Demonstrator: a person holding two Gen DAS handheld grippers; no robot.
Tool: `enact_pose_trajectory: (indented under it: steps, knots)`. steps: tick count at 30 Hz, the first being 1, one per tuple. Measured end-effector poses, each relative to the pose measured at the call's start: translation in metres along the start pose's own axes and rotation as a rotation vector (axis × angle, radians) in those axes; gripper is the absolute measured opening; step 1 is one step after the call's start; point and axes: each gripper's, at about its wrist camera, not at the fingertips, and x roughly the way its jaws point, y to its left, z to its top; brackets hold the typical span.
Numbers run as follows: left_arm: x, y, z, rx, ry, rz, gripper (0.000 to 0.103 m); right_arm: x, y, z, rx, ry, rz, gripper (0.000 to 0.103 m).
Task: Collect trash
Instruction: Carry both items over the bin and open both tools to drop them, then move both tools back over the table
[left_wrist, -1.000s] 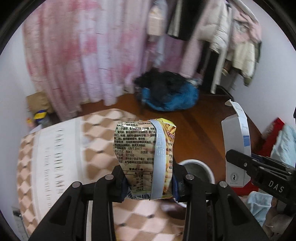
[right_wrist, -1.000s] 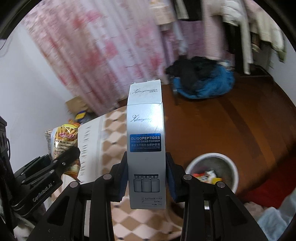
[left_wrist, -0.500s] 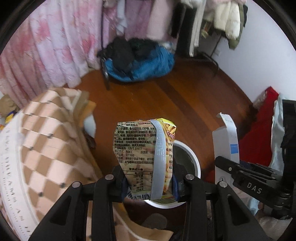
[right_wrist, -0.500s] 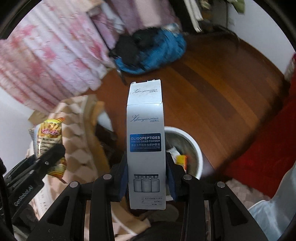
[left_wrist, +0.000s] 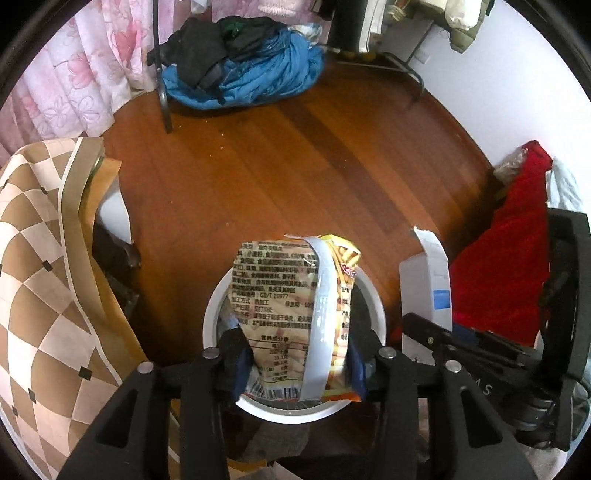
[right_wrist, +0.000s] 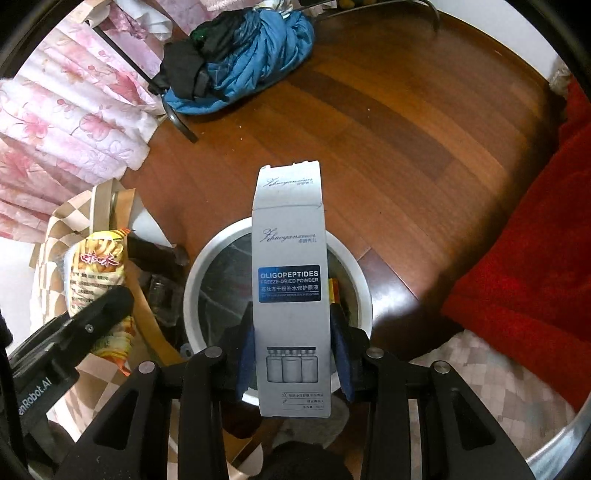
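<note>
A yellow snack bag (left_wrist: 291, 306), printed back towards me, stands between the pads of my left gripper (left_wrist: 299, 365). Its jaws are opening while the pads still touch the bag's sides. Directly below it is a round white trash bin (left_wrist: 210, 314) on the wooden floor. My right gripper (right_wrist: 293, 362) is shut on a tall white box (right_wrist: 290, 295) with a blue label and an open top flap, held upright over the same bin (right_wrist: 192, 291), which has wrappers inside. The box (left_wrist: 424, 280) shows at right in the left wrist view, the snack bag (right_wrist: 96, 273) at left in the right wrist view.
A brown checkered quilt (left_wrist: 37, 258) hangs over the bed edge left of the bin. A red cloth (left_wrist: 509, 258) lies to its right. Blue and black clothes (left_wrist: 240, 66) are piled beyond, by a metal rack leg (left_wrist: 164, 96) and pink curtains (right_wrist: 74, 110).
Both grippers have tipped downward and dropped from above the bed to right over the white bin, each still carrying its item. The left jaws stand slightly wider.
</note>
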Motion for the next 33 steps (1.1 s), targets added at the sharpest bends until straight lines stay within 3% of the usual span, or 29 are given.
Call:
enact_pose_trajectory:
  steps: [2,4,5,7,9,11,15,21,27,33]
  knots:
    - [0.001,0.001,-0.002,-0.001,0.001,0.012,0.078,0.001,0.0,-0.001,0.001,0.004,-0.006,0.04]
    - [0.001,0.003,-0.002,-0.004,0.001,0.024,0.093,0.002,-0.002,-0.003,0.003,0.013,-0.007,0.041]
    - [0.001,0.004,-0.002,-0.004,0.007,0.034,0.094,0.005,-0.001,-0.002,0.004,0.024,-0.004,0.043]
    - [0.0,0.007,-0.002,-0.007,0.007,0.052,0.094,0.007,-0.001,-0.004,0.005,0.036,-0.031,0.062]
    - [-0.003,0.011,-0.002,-0.011,0.004,0.063,0.095,0.007,0.0,-0.005,0.003,0.042,-0.048,0.092]
    - [-0.009,0.013,-0.003,-0.017,-0.005,0.08,0.095,0.005,0.0,-0.007,0.0,0.045,-0.065,0.101]
    - [-0.022,0.017,-0.006,-0.027,-0.026,0.094,0.096,-0.01,0.003,-0.011,-0.012,0.037,-0.137,0.102]
    - [-0.057,0.014,-0.009,-0.022,-0.08,0.115,0.096,-0.044,0.014,-0.017,-0.032,0.016,-0.17,0.103]
    - [-0.112,0.018,-0.015,-0.03,-0.18,0.165,0.096,-0.093,0.034,-0.023,-0.037,-0.038,-0.113,0.103]
    - [-0.18,0.056,-0.019,-0.096,-0.291,0.23,0.096,-0.152,0.093,-0.027,-0.11,-0.141,-0.047,0.103]
